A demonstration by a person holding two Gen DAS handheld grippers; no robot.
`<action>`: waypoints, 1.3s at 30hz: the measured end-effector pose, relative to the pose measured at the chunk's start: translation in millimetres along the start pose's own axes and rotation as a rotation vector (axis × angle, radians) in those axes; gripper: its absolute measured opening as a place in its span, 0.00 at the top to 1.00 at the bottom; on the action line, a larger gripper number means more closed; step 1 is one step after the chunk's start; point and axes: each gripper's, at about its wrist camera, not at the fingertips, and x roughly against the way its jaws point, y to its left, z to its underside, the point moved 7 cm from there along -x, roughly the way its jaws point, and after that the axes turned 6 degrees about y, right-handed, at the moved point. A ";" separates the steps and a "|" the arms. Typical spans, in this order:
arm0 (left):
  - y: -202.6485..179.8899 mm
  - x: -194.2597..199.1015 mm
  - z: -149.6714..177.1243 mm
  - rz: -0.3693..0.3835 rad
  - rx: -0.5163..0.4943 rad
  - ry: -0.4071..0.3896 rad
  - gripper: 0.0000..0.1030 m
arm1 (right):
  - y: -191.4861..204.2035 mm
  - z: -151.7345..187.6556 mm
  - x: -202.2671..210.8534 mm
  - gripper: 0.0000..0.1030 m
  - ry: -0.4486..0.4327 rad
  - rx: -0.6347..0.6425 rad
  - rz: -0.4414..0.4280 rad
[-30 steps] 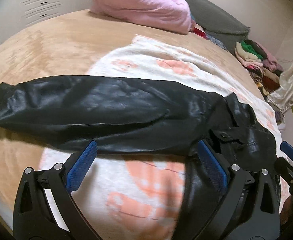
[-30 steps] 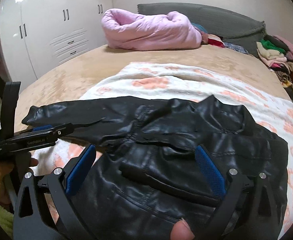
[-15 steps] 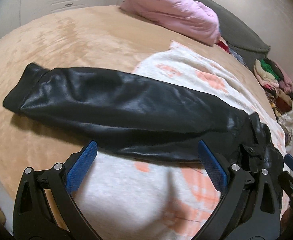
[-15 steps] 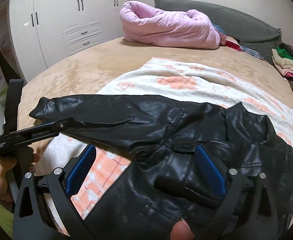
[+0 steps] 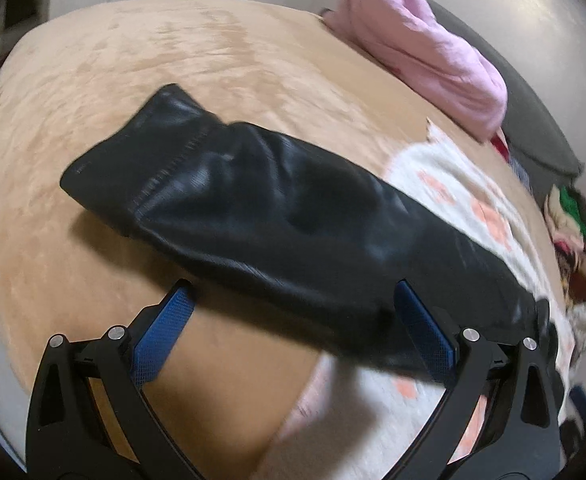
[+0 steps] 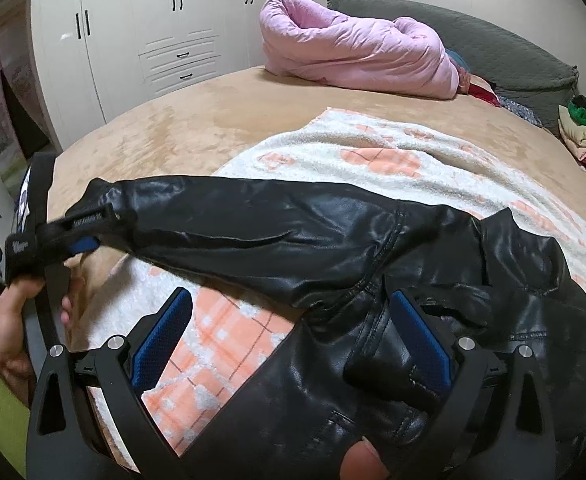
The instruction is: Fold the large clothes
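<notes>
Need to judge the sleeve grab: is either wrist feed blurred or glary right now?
Left wrist view: motion-smeared, the black leather jacket sleeve and peach-patterned white blanket soft, strong fisheye bending. Right wrist view: mostly sharp, only the left claw at the cuff blurred; sheen on the leather, glare on the white wardrobe doors.

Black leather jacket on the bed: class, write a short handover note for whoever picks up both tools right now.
Left tool: open, empty, close over the cuff end of the jacket's outstretched sleeve; in the right wrist view it sits at the cuff.
Right tool: open, empty, above the armpit seam of the black leather jacket.
Jacket lies mostly on the white and orange blanket, with the cuff end over the tan bedspread.
Done: jacket spread out; no fold visible yet.
Left: probably grip the cuff, fold the sleeve across the body, then do the remaining folds.
</notes>
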 end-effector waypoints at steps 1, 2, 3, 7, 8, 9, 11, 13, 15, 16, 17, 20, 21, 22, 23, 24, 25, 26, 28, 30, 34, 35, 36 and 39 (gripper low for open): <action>3.2 -1.3 -2.7 0.002 0.016 -0.006 0.09 | -2.1 1.6 -0.8 0.04 0.003 -0.005 0.001; 6.4 -2.7 -6.0 0.007 0.031 -0.015 0.09 | -4.7 3.9 -2.0 0.04 0.007 -0.013 -0.001; 9.5 -3.8 -9.7 0.014 0.048 -0.027 0.09 | -7.4 5.5 -2.9 0.04 0.011 -0.021 0.002; 13.6 -6.4 -22.4 0.017 0.077 -0.064 0.20 | -20.4 11.0 -4.2 0.04 0.017 -0.054 0.013; 16.2 -6.8 -26.5 0.002 0.088 -0.074 0.28 | -24.0 12.2 -3.7 0.04 0.017 -0.065 0.013; 17.9 -7.2 -29.4 -0.006 0.091 -0.079 0.49 | -27.3 13.3 -2.8 0.04 0.015 -0.073 0.013; 19.4 -4.1 -36.5 0.022 0.090 -0.098 0.79 | -34.0 15.8 -0.8 0.04 0.012 -0.085 0.020; 16.9 2.0 -39.4 0.064 0.089 -0.103 0.93 | -41.0 18.9 2.4 0.04 0.006 -0.099 0.023; 7.4 14.2 -40.7 0.081 0.064 -0.125 0.97 | -50.2 23.2 6.4 0.04 0.001 -0.124 0.024; 2.1 20.3 -40.8 0.086 0.053 -0.136 0.97 | -52.8 24.2 7.5 0.04 0.001 -0.131 0.026; -3.7 26.9 -41.2 0.095 0.041 -0.149 0.98 | -58.2 26.4 9.8 0.04 -0.002 -0.142 0.033; -23.6 52.8 -44.9 0.126 0.004 -0.195 1.00 | -70.8 32.1 18.1 0.04 -0.013 -0.171 0.041; -32.6 63.9 -46.3 0.143 -0.011 -0.212 1.00 | -74.8 33.9 20.9 0.04 -0.016 -0.180 0.045; -40.1 71.6 -47.8 0.151 -0.024 -0.226 1.00 | -78.9 35.6 23.9 0.04 -0.020 -0.190 0.049; -51.0 83.5 -48.7 0.164 -0.045 -0.246 1.00 | -84.3 38.2 28.1 0.04 -0.025 -0.204 0.050; -58.2 90.6 -48.9 0.176 -0.056 -0.257 1.00 | -89.2 40.5 31.7 0.04 -0.030 -0.217 0.051; -69.9 101.4 -49.0 0.195 -0.073 -0.275 1.00 | -92.6 42.3 34.7 0.04 -0.035 -0.226 0.054; -76.2 107.0 -48.5 0.205 -0.084 -0.282 1.00 | -98.2 44.7 39.7 0.04 -0.044 -0.240 0.057; -98.2 122.6 -45.9 0.226 -0.123 -0.305 1.00 | -108.5 49.1 48.6 0.04 -0.059 -0.264 0.063; -123.6 136.8 -41.1 0.251 -0.167 -0.322 1.00 | -118.0 52.5 56.2 0.04 -0.073 -0.284 0.069; -166.4 153.0 -27.9 0.299 -0.240 -0.326 1.00 | -140.0 62.4 74.5 0.04 -0.108 -0.338 0.073; -181.3 157.3 -22.5 0.311 -0.265 -0.325 1.00 | -147.1 66.1 79.5 0.04 -0.116 -0.353 0.075; -190.3 160.1 -17.7 0.324 -0.279 -0.320 1.00 | -152.5 69.2 83.2 0.04 -0.123 -0.366 0.078; -225.1 168.6 -3.3 0.359 -0.337 -0.311 1.00 | -170.7 81.4 95.5 0.04 -0.143 -0.409 0.082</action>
